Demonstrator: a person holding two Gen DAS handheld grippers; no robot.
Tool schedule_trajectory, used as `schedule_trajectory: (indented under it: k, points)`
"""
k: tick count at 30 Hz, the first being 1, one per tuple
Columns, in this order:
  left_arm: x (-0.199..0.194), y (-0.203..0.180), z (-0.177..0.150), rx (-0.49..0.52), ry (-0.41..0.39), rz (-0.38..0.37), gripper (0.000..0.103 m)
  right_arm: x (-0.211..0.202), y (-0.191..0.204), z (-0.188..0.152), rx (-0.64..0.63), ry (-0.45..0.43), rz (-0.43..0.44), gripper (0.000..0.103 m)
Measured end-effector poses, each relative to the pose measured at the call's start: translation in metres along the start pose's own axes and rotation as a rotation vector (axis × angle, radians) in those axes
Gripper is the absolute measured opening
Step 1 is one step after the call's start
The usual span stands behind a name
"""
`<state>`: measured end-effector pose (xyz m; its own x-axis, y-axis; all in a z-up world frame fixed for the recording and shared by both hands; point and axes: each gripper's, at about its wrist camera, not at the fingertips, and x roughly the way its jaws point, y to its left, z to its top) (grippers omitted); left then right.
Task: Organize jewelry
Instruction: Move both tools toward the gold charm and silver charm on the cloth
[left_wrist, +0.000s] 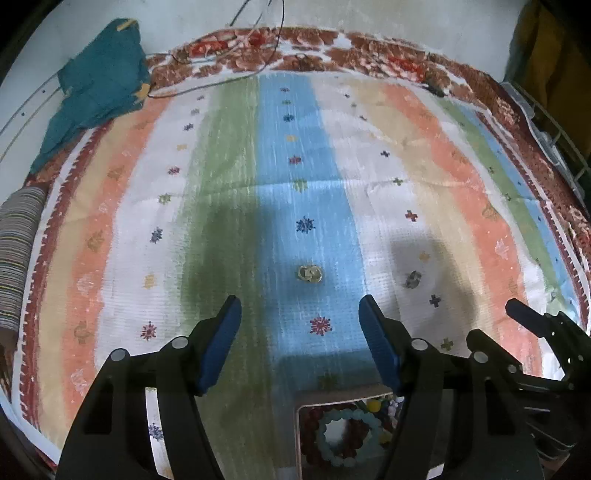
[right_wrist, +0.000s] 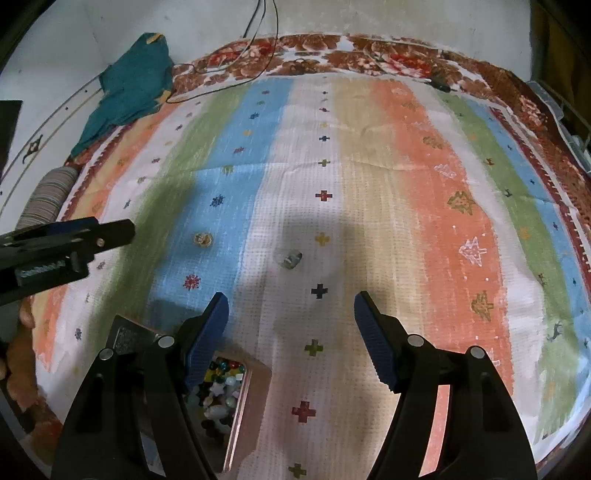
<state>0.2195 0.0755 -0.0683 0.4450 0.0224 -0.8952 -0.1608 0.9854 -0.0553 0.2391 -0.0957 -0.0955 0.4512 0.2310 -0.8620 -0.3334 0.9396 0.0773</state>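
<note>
A small gold piece of jewelry (left_wrist: 309, 274) lies on the blue stripe of the striped cloth (left_wrist: 229, 166), just ahead of my left gripper (left_wrist: 300, 308), which is open and holds nothing. A small silver piece (left_wrist: 413, 278) lies to its right on the white stripe. In the right wrist view the silver piece (right_wrist: 290, 258) sits ahead of my open, empty right gripper (right_wrist: 291, 304), and the gold piece (right_wrist: 202, 240) lies further left. A wooden box (left_wrist: 334, 394) with bead bracelets sits below the left gripper; the box (right_wrist: 255, 380) also shows loose beads.
A teal cloth (left_wrist: 99, 85) lies at the cloth's far left corner, with thin cables (left_wrist: 258, 44) trailing onto the far edge. A striped roll (left_wrist: 16, 251) rests at the left edge. The left gripper's body (right_wrist: 62, 243) juts in from the left of the right wrist view.
</note>
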Motion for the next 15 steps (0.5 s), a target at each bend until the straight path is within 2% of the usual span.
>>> schedule_trajectory:
  k: [15]
  points:
    - [0.045,0.001,0.014,-0.016,0.098,-0.034,0.066,0.031,-0.004,0.013,-0.002,0.071,-0.008,0.071]
